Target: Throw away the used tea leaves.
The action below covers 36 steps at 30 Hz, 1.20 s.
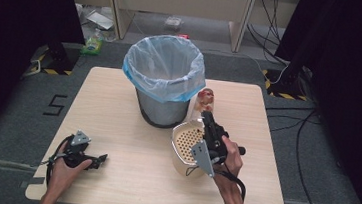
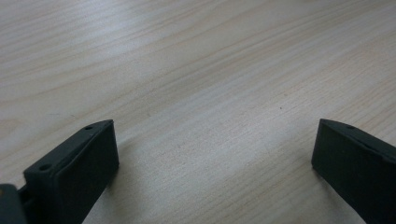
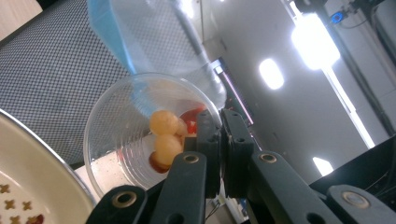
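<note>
- Pinching the rim of a clear plastic cup (image 3: 140, 135) — right gripper (image 1: 209, 119) clamped, cup tipped beside the bin (image 1: 165, 80), above the perforated bowl (image 1: 186, 145).
- Resting near the table's (image 1: 126, 177) front-left corner — left gripper (image 1: 98, 159), jaws wide apart, gripping nothing.

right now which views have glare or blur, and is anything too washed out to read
Right gripper view: bright ceiling lights bloom white, and the clear plastic cup with round yellow balls in it looks soft. Left gripper view: a pale sheen lies across the light wooden table, and the black jaws are blurred. High view: evenly lit, dark curtains at both sides.
</note>
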Available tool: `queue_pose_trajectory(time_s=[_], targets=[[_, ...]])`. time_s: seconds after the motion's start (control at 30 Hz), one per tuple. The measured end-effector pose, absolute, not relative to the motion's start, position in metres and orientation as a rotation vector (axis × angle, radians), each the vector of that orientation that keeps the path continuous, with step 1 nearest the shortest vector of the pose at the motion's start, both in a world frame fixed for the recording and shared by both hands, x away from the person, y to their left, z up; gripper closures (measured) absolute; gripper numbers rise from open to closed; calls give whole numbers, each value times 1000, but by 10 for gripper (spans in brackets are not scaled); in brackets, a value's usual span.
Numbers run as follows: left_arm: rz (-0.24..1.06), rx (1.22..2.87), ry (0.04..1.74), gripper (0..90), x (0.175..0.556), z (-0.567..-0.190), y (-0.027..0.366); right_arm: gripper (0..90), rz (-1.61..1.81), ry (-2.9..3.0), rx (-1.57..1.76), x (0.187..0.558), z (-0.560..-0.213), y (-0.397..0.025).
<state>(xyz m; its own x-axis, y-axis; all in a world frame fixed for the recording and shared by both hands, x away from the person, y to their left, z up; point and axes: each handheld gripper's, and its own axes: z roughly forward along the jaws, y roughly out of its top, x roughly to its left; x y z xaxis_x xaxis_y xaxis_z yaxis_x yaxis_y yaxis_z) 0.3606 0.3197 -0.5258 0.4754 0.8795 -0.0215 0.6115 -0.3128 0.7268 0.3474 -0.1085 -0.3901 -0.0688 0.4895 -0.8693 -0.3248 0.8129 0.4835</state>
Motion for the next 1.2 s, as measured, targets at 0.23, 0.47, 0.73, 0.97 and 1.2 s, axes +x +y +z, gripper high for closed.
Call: queue_pose_trajectory(time_s=[0.23,0.47,0.73,0.97,1.2], targets=[[503,2042,1230,0,361,-526,320,877,597,1462,89,346,-399,-106],[501,2042,1230,0,361,-526,320,878,572,1452,35,342,-405,-98],[503,2043,1230,0,361,-526,320,878,549,1451,37,345,-408,-97],[502,2042,1231,0,361,-526,320,878,515,1394,-15,341,-407,-97],[502,2042,1230,0,361,-526,320,878,515,1382,-17,342,-407,-97]])
